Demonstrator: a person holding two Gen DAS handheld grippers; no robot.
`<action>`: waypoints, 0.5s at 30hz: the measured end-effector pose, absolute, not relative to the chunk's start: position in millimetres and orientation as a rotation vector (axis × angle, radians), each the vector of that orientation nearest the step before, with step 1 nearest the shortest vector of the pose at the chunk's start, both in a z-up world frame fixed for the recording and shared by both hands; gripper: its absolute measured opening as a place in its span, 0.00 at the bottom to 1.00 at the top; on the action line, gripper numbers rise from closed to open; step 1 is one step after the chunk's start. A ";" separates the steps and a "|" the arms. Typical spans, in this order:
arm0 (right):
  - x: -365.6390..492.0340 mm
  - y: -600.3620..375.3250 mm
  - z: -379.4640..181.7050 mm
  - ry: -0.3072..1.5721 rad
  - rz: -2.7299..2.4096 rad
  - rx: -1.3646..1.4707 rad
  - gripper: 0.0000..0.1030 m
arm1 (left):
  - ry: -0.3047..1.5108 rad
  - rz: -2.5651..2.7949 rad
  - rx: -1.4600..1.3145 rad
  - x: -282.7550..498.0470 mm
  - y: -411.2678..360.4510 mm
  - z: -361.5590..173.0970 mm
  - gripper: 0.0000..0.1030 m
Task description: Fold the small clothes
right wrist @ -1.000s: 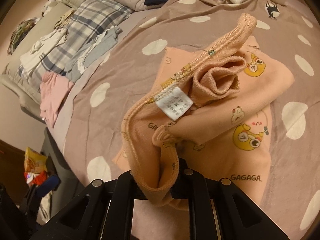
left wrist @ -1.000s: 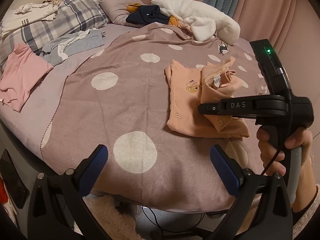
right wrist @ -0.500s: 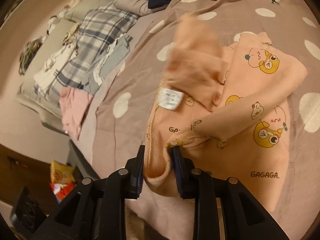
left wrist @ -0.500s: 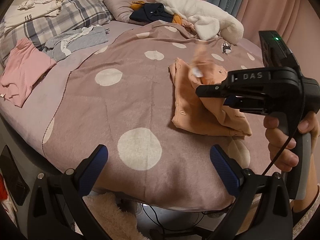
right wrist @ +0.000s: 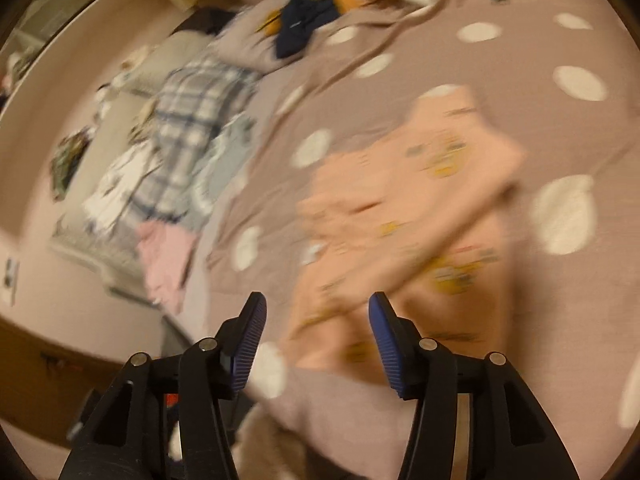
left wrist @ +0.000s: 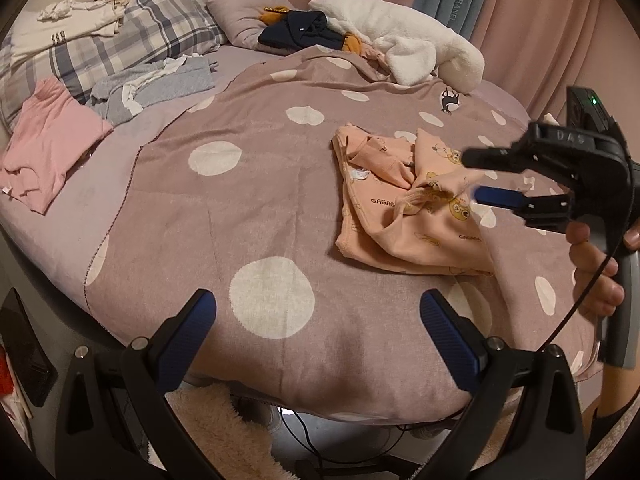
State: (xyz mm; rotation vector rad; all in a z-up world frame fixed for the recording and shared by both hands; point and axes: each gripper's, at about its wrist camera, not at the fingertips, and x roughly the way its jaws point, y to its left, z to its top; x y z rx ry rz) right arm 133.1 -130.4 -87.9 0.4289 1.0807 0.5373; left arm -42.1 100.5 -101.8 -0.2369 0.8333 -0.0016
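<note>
Your left gripper [left wrist: 318,316] hangs over the near edge of the bed [left wrist: 280,384], jaws spread wide with nothing between them; ahead of them lies a broad bare stretch of the dotted blanket [left wrist: 248,184]. The left view is sharp and shows your right gripper [left wrist: 476,178] beside the peach garment [left wrist: 404,216], with your hand [left wrist: 592,264] on its handle. The right view is blurred by motion. There your right jaws have just been opening and now stand apart, empty; the peach garment lies crumpled on the blanket just ahead of them, released. A pink garment [left wrist: 44,148] lies far left of your left jaws.
</note>
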 end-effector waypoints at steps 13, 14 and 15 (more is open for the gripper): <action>158.0 -177.1 -114.1 1.109 0.434 0.642 0.58 | 0.853 -0.021 -0.233 -34.1 93.2 -108.1 0.99; 157.7 -177.1 -113.9 1.104 0.431 0.637 0.58 | 0.855 -0.017 -0.230 -32.6 93.4 -109.3 0.99; 159.0 -175.5 -113.2 1.096 0.429 0.629 0.58 | 0.857 -0.014 -0.226 -30.9 93.8 -110.4 0.99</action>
